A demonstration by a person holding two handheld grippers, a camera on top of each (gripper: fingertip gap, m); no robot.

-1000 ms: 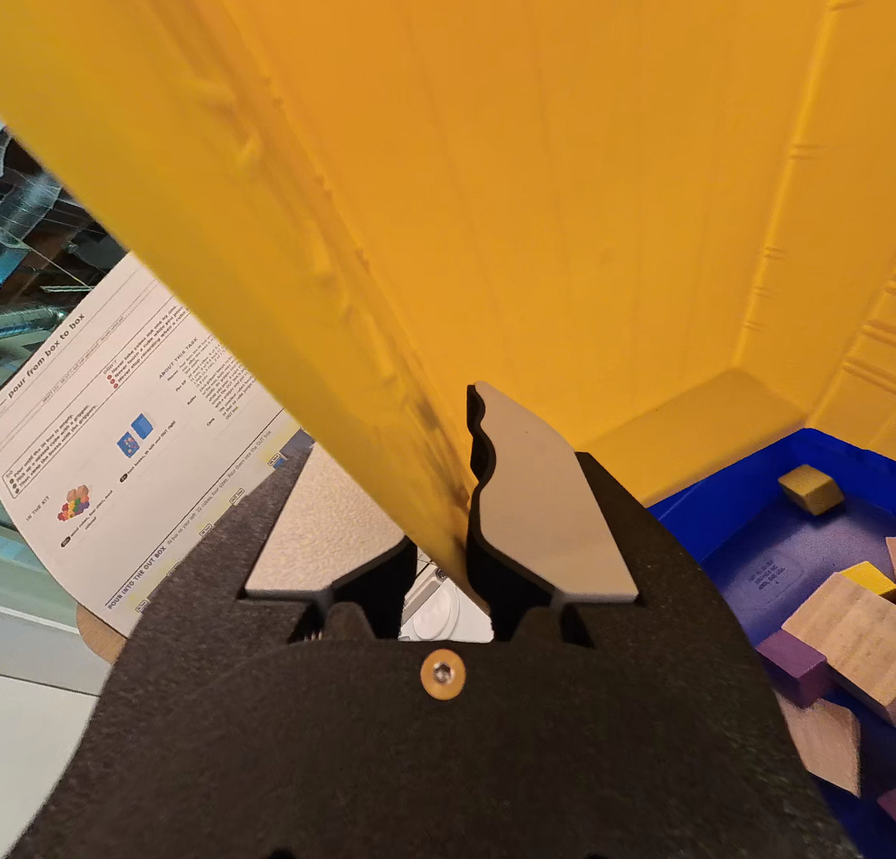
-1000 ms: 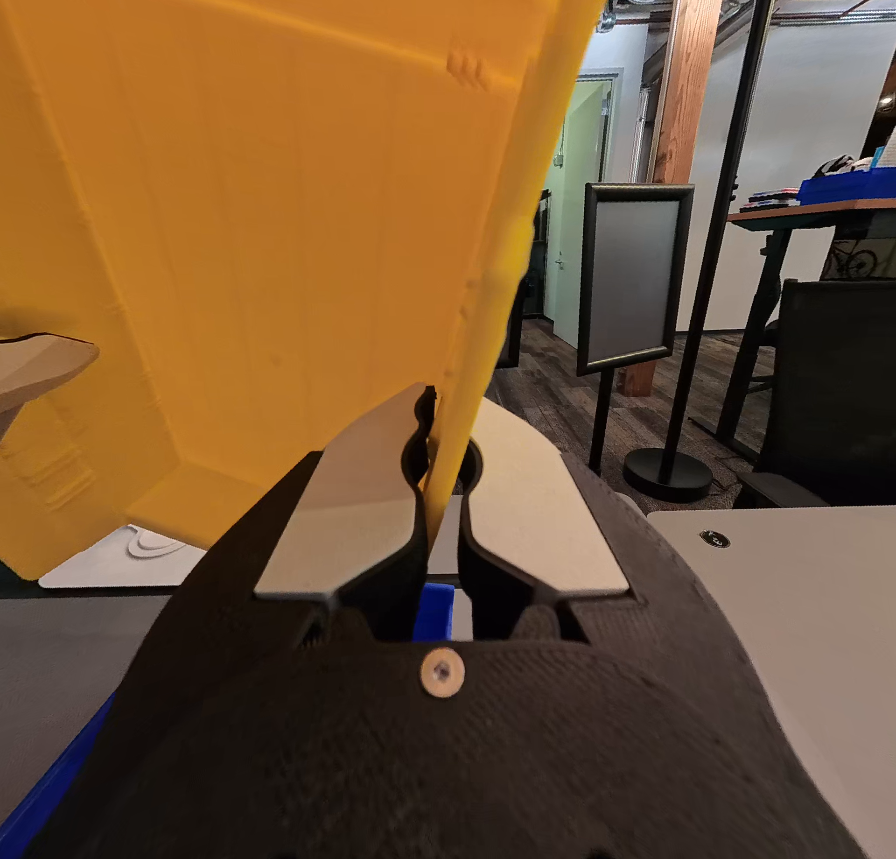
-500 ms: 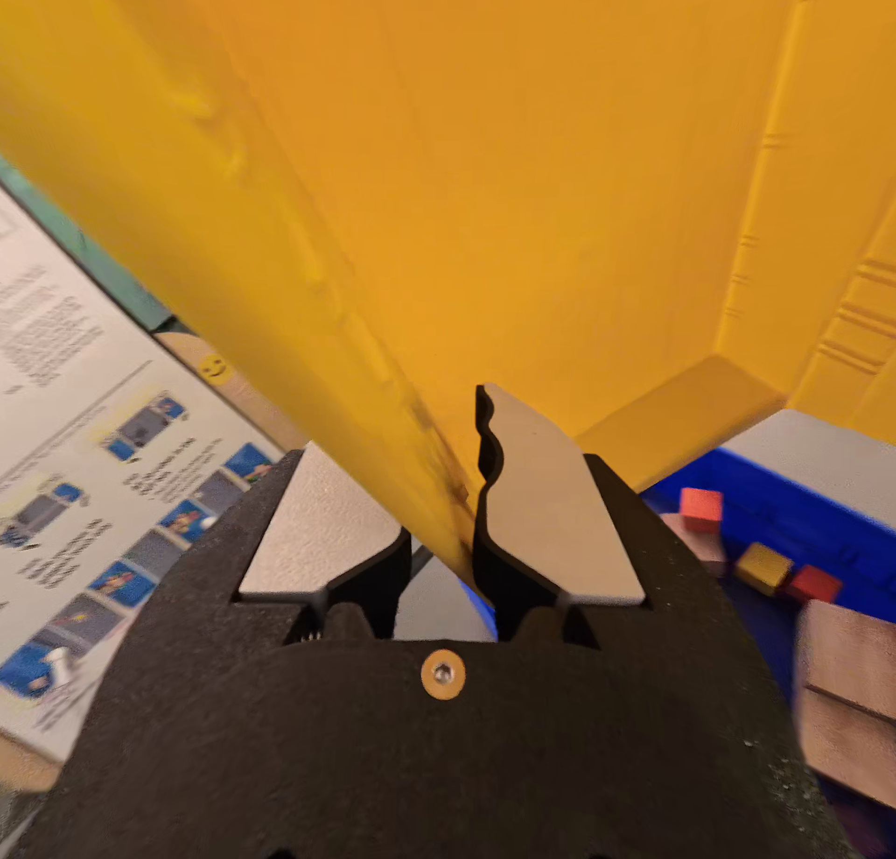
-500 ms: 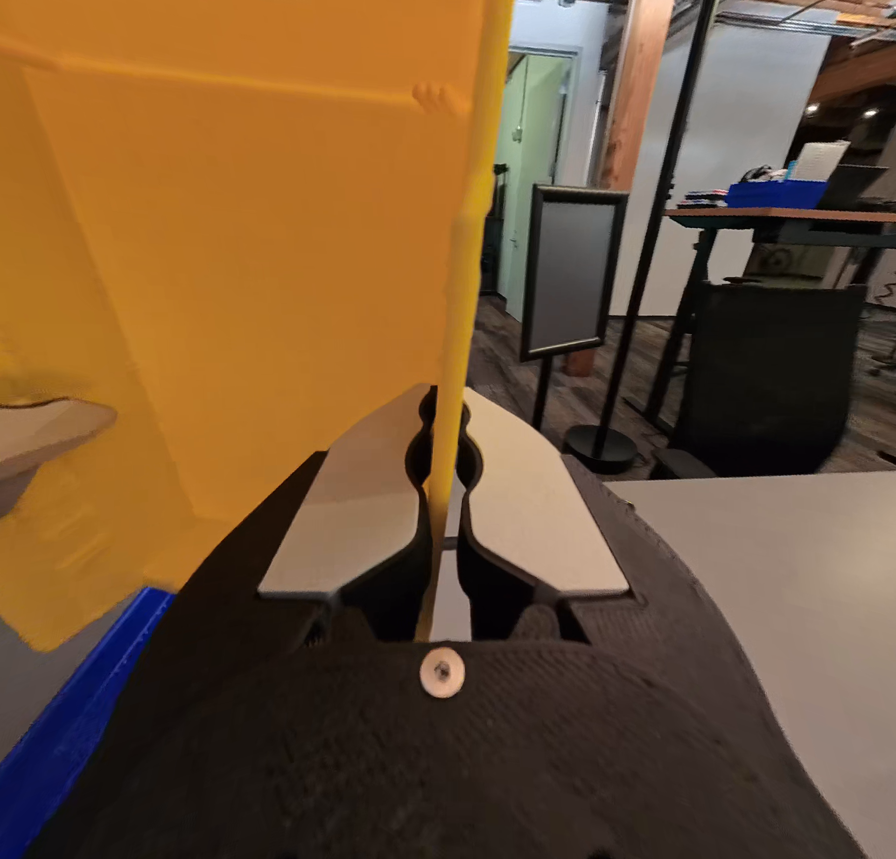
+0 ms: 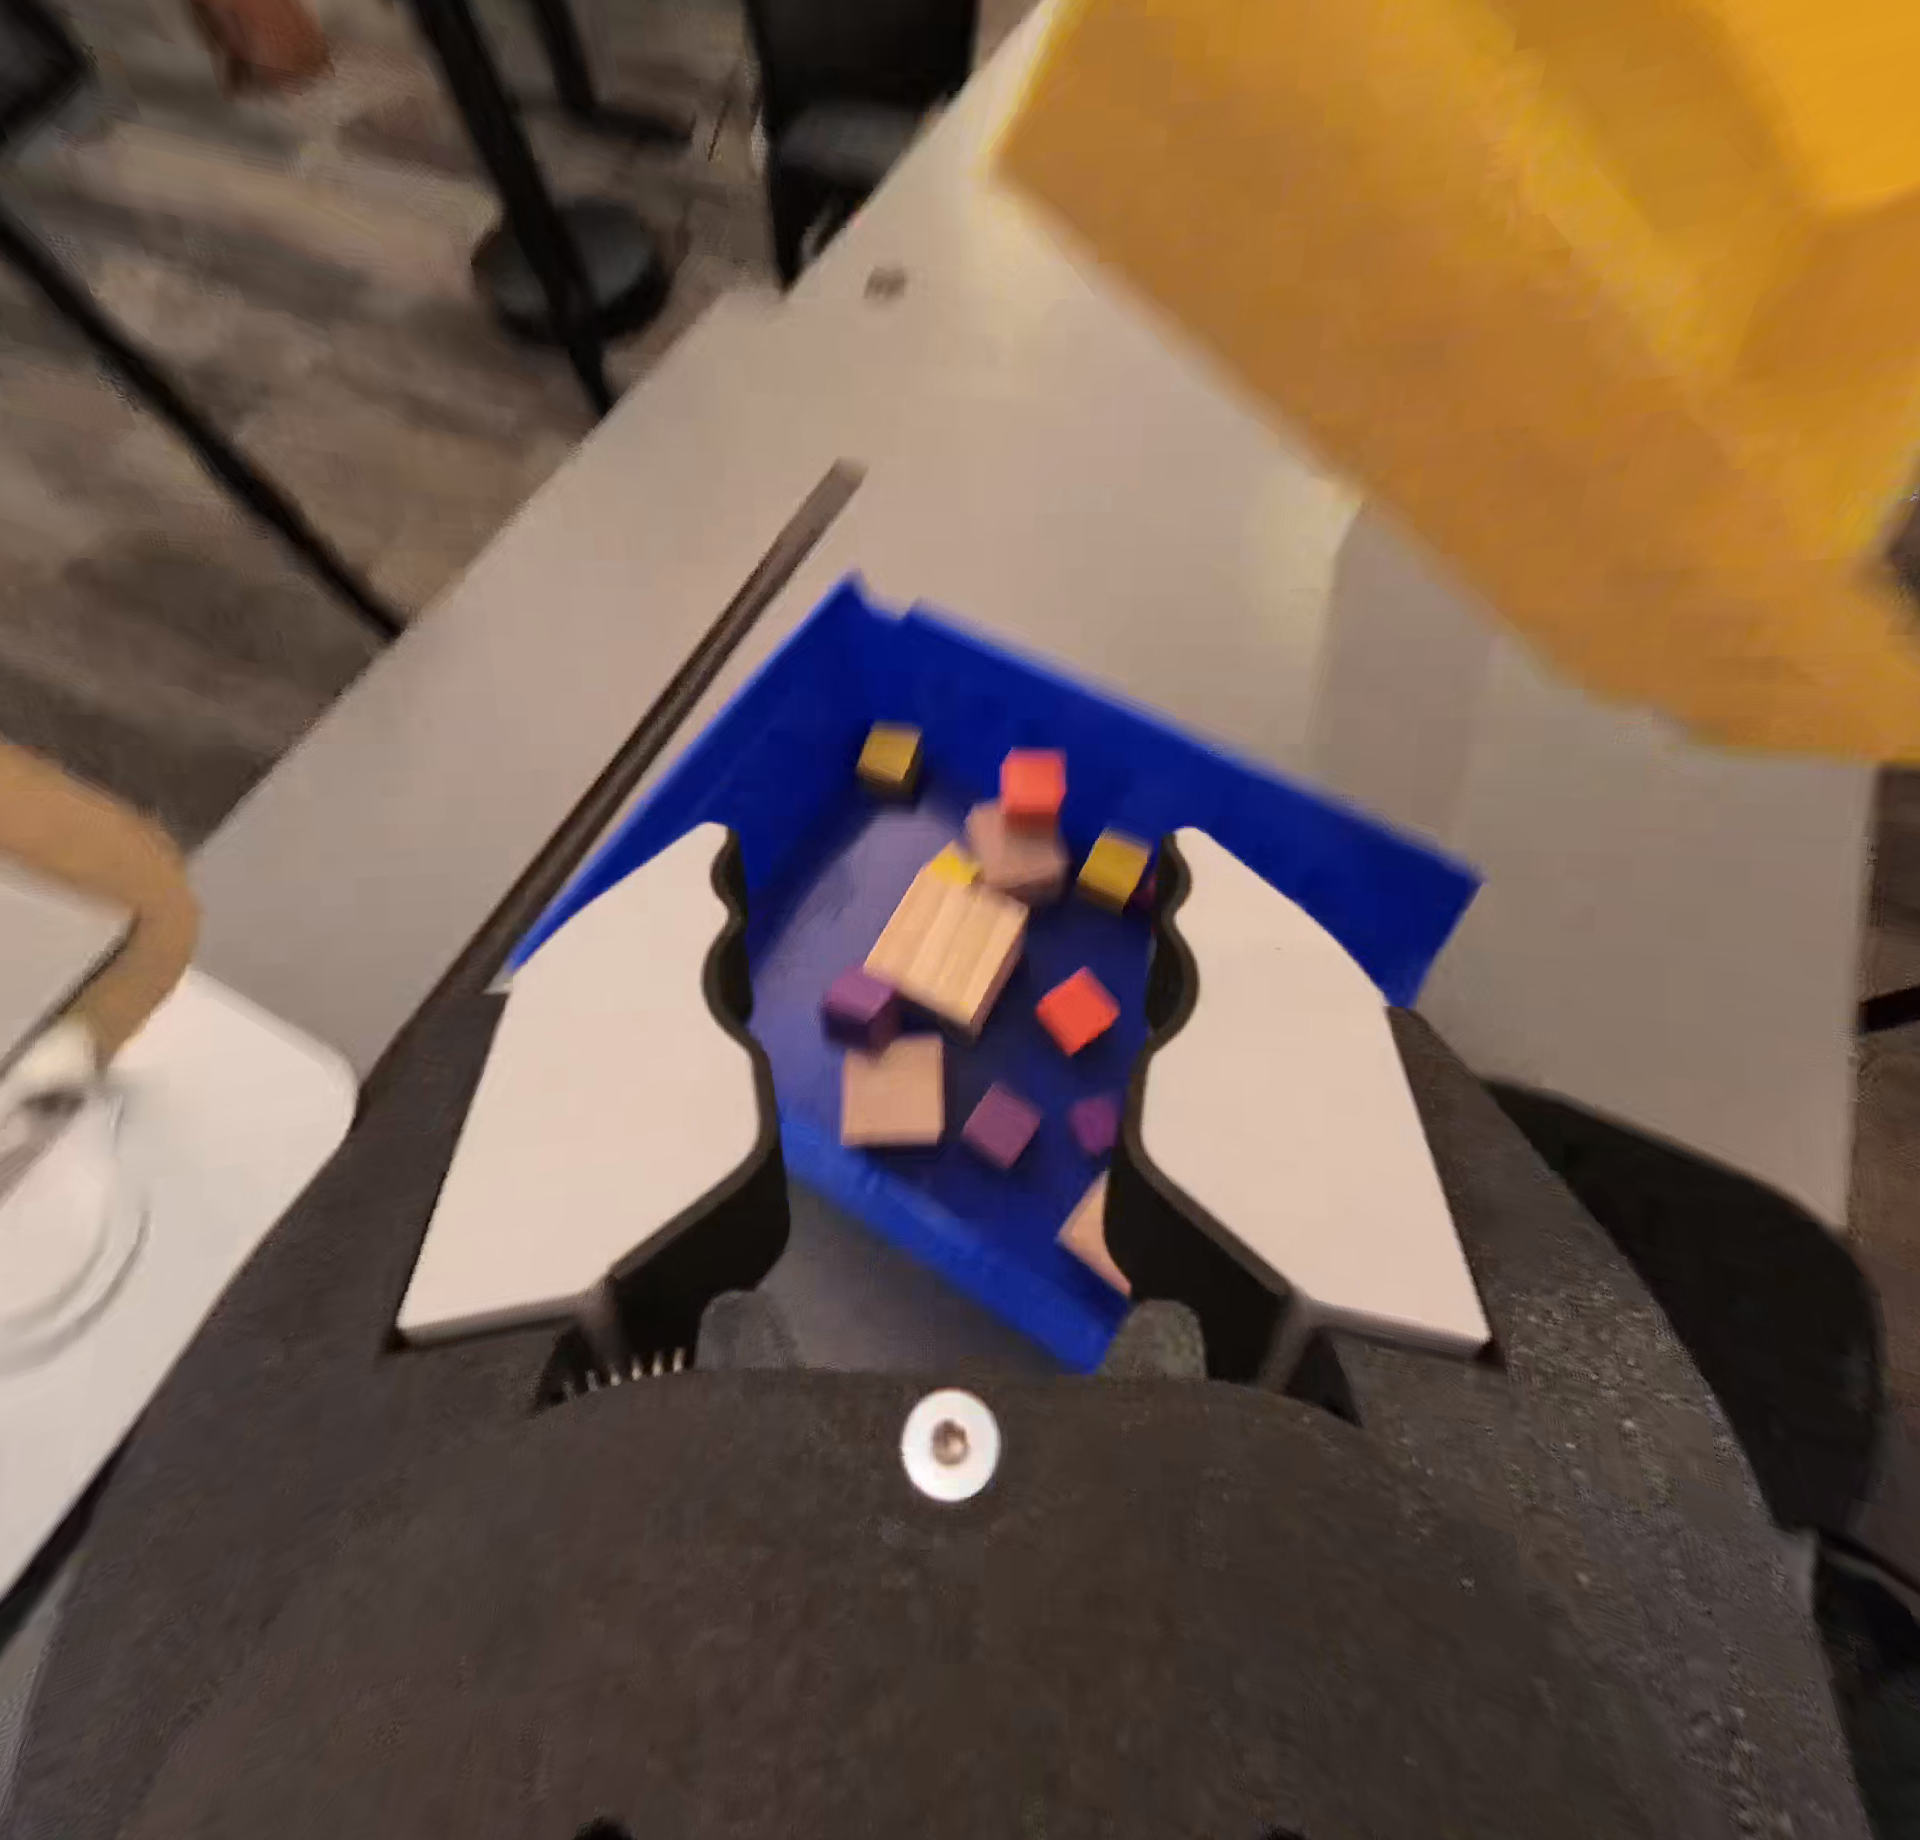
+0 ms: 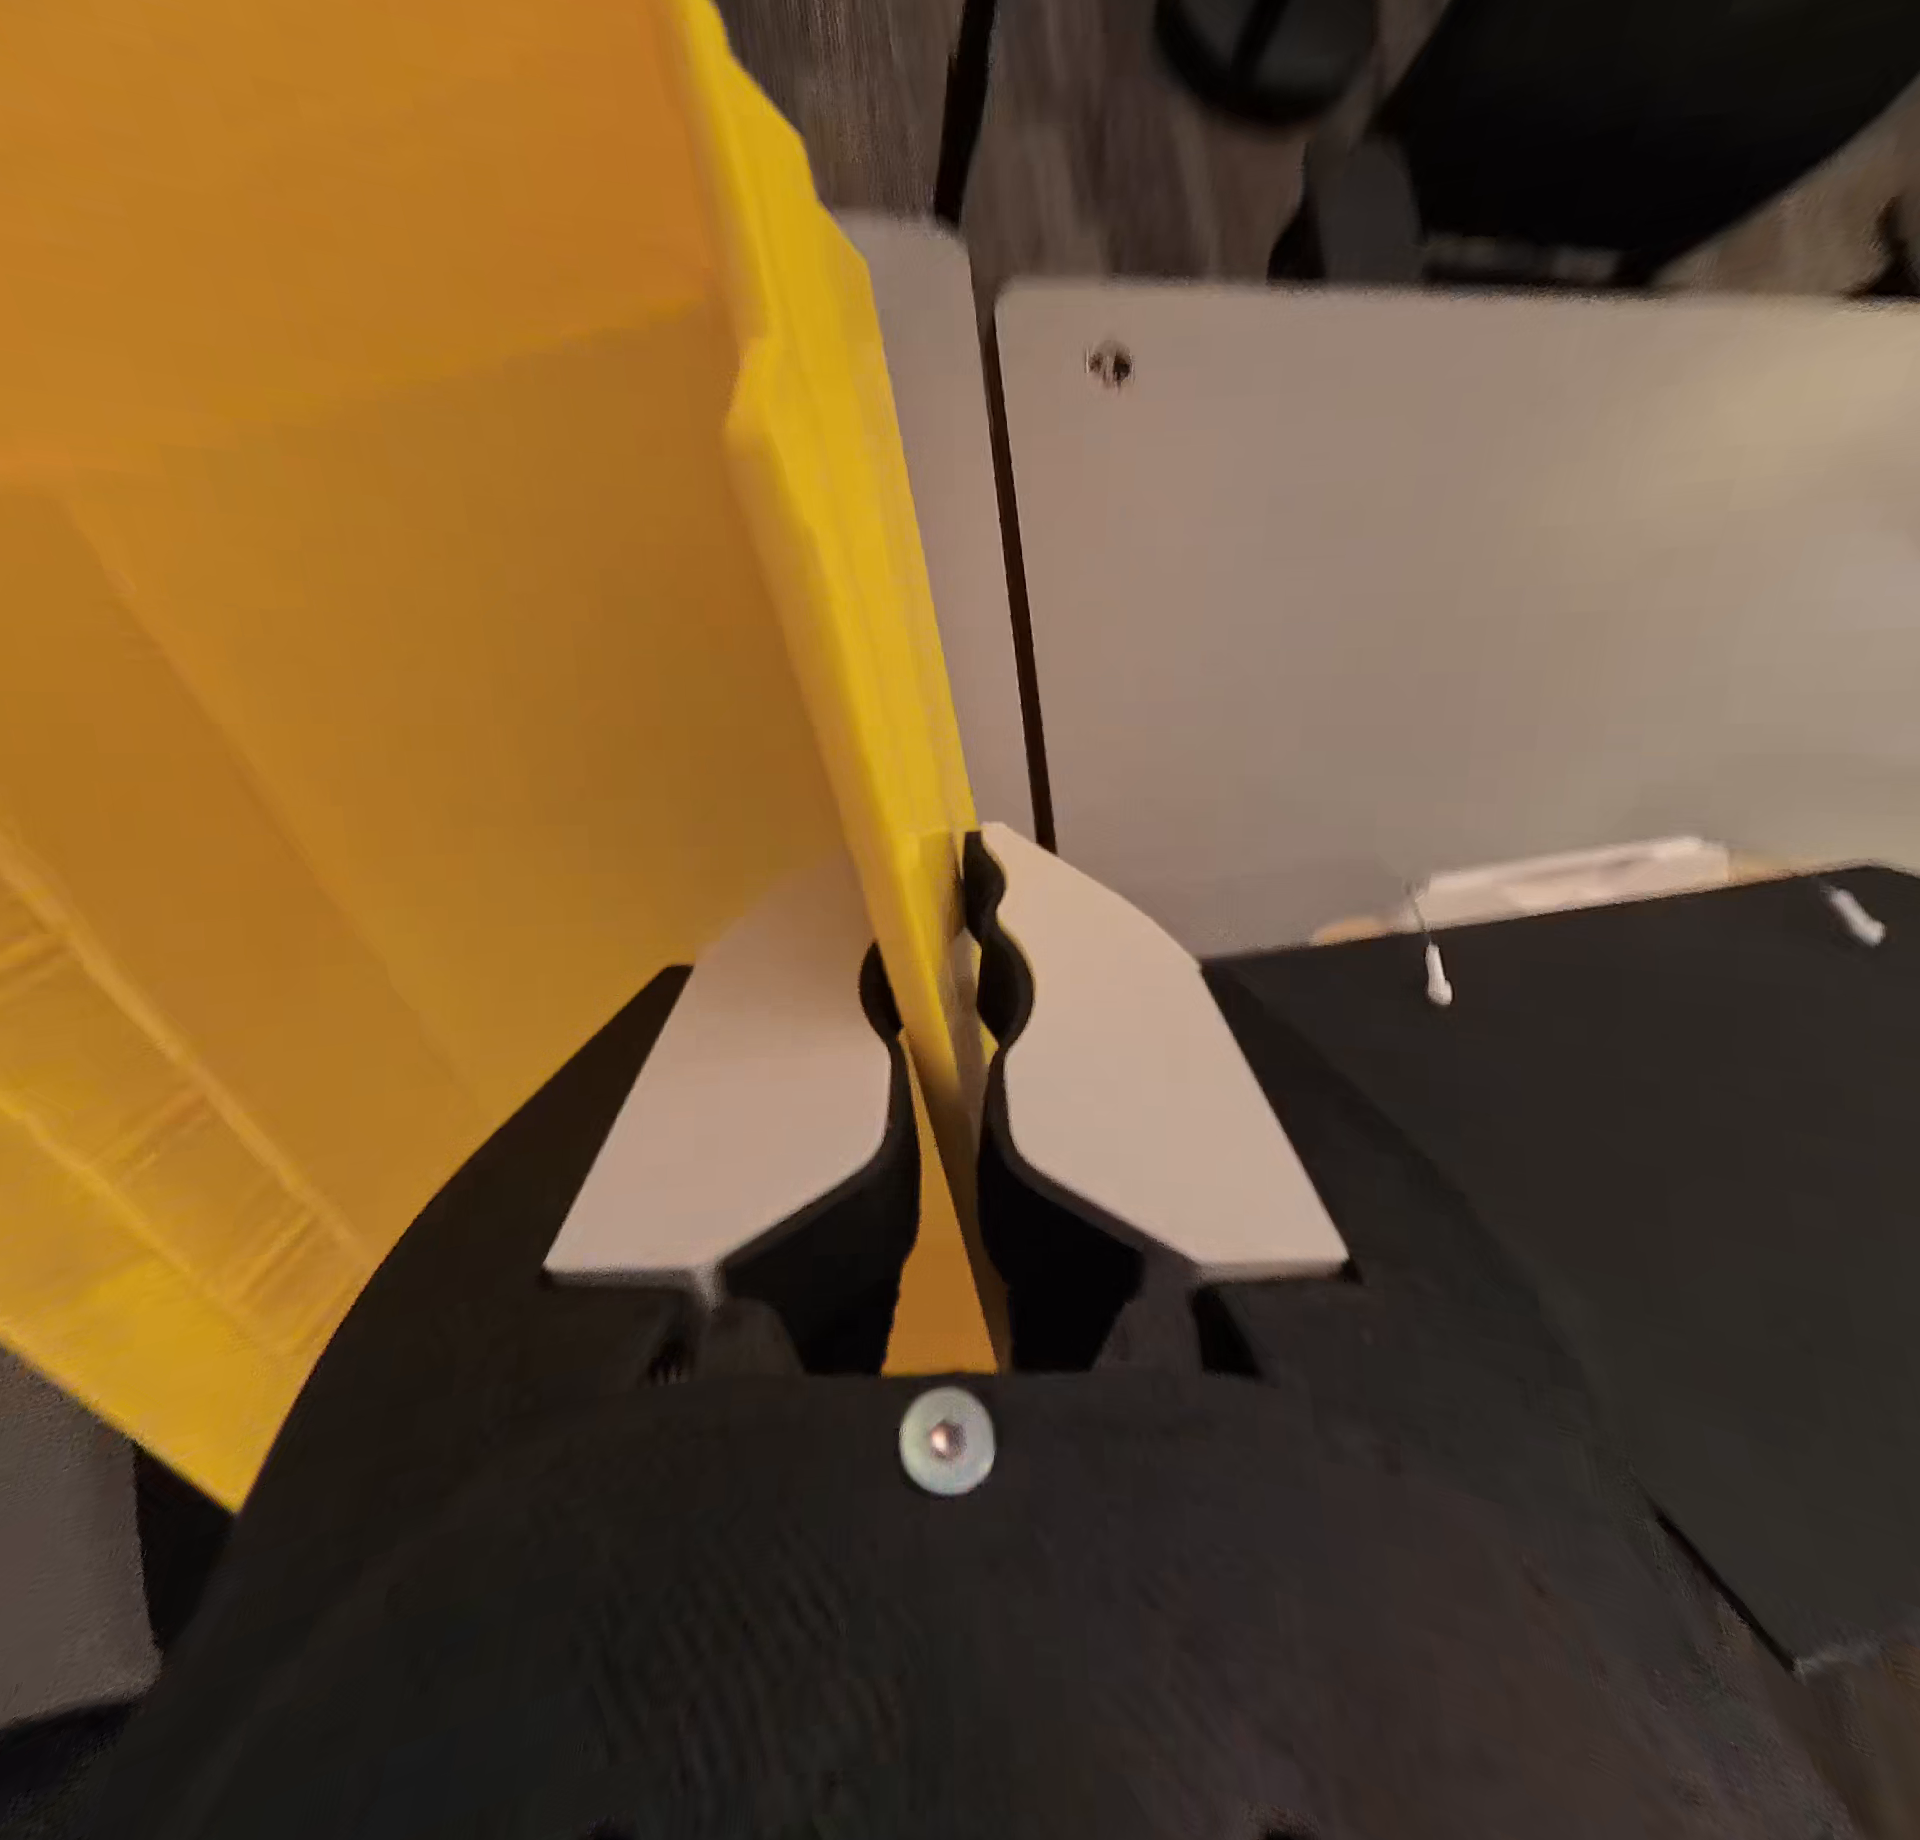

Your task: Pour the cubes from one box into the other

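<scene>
**Yellow box in my right, left free**

My left hand-held gripper (image 5: pixel 945 980) hangs with fingers apart, holding nothing, above the blue box (image 5: pixel 1226 751) of cubes (image 5: pixel 945 943) on the grey worktop (image 5: pixel 1039 502). My right hand-held gripper (image 6: pixel 951 943) is clamped on the wall of the tilted yellow box (image 6: pixel 416 647), lifted clear of the worktop.

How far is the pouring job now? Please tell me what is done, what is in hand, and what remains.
Done, it seems: the cubes lie in the blue box on the table. No cubes show in the visible part of the yellow box. In hand: the right gripper is shut on its wall, holding it tilted in the air; the left gripper is open and holds nothing. Left: probably setting the yellow box down.
</scene>
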